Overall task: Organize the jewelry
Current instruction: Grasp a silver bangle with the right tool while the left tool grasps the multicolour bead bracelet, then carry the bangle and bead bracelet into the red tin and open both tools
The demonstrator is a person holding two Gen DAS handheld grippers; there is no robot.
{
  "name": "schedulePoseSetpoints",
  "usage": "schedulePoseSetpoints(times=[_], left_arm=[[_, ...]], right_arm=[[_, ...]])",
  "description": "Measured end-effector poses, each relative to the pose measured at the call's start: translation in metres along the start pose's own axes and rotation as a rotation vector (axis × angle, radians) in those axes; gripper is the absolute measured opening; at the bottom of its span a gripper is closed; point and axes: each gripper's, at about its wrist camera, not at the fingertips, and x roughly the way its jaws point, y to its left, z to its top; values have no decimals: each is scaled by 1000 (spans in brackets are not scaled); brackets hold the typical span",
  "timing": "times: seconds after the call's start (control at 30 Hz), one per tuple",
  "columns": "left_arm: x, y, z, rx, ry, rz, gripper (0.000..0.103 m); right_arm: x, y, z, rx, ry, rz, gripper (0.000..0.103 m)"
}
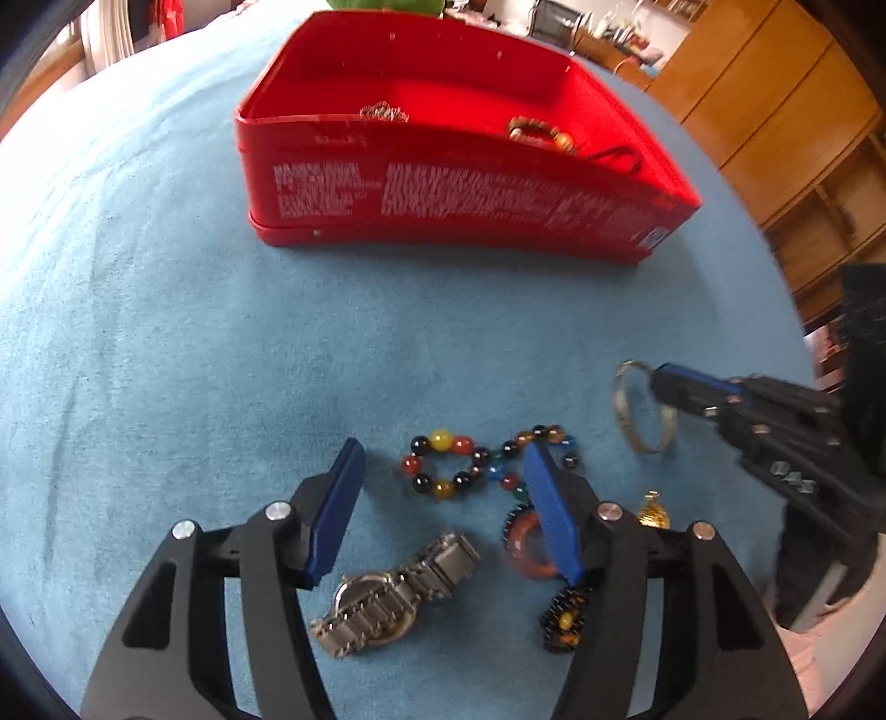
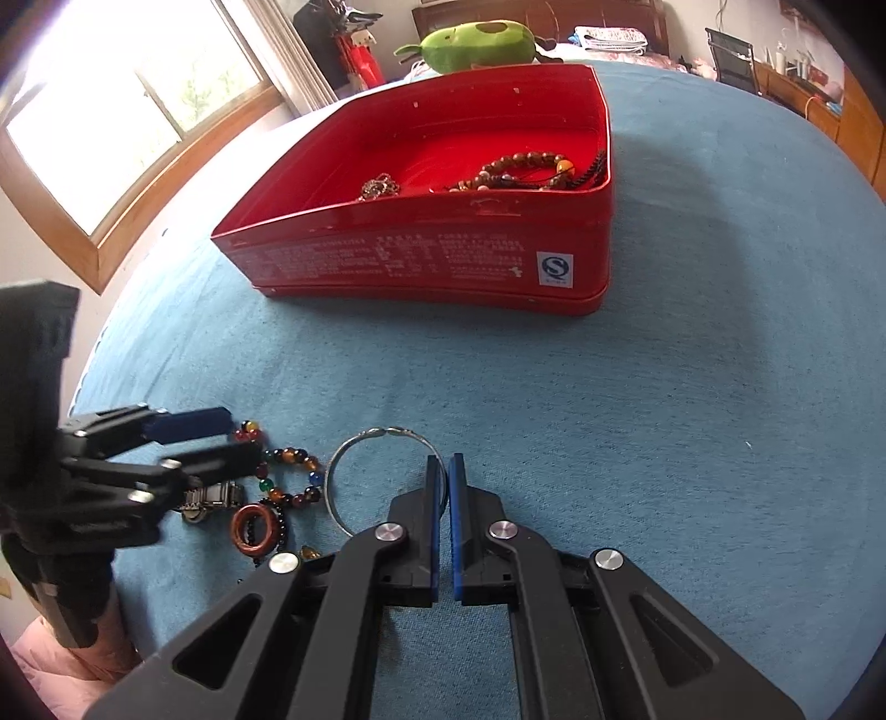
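Your right gripper (image 2: 442, 471) is pinching the silver bangle (image 2: 354, 476) at its rim, the two blue pads nearly together with only the thin metal between them; from the left wrist view the same bangle (image 1: 642, 410) is standing tilted on edge at the tip of that gripper (image 1: 664, 382), though you cannot tell whether it is clear of the blue cloth (image 1: 166, 332). Your left gripper (image 1: 443, 498) is holding its jaws wide, gripping nothing, and is hanging over the loose pile of jewelry. Between its blue fingers (image 1: 338, 515) you are seeing the multicolored bead bracelet (image 1: 443, 462), lying in a figure-eight on the cloth, and nearer the camera the steel watch (image 1: 387, 598). The right finger is partly covering the reddish-brown ring (image 1: 523, 545), which is touching a string of dark beads (image 1: 565, 620), and a small gold pendant (image 1: 653, 512) is sitting just beside them. The red tin box (image 2: 421, 260) is standing open well apart from the pile, farther along the cloth. Inside it, a brown bead strand (image 2: 520, 166) is lying against the right wall, and a small silvery chain piece (image 2: 379, 187) is resting near the front wall. A green plush toy (image 2: 482, 41) is lying beyond the box.
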Motion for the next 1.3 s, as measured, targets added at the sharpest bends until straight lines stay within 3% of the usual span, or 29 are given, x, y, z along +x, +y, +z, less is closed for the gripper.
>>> schedulePoseSetpoints(times=[0.1,0.17,0.27,0.33,0.6,0.83,1.3], left_arm=[[4,-10,1,19,-16,51,51],[6,-15,2,24,-18,58,30],[8,-15,3,11,-26,28,11],[8,-14,4,-4,-28,2,6],[-11,5,6,-53,-105,-2,6],[-1,24,8,-98,-84,-7,6],[-68,22,18,-75,-231,-52,6]], right_arm=[[4,-4,1,6,4,1,3],[5,-7,0,12,7,6,3],[7,-9,0,19,11,9,3],[5,-9,0,23,5,18,3],[1,-4,5,13,-3,13,3],[12,-5,6,24,16,4,3],[-27,0,25,19,-78,49,3]])
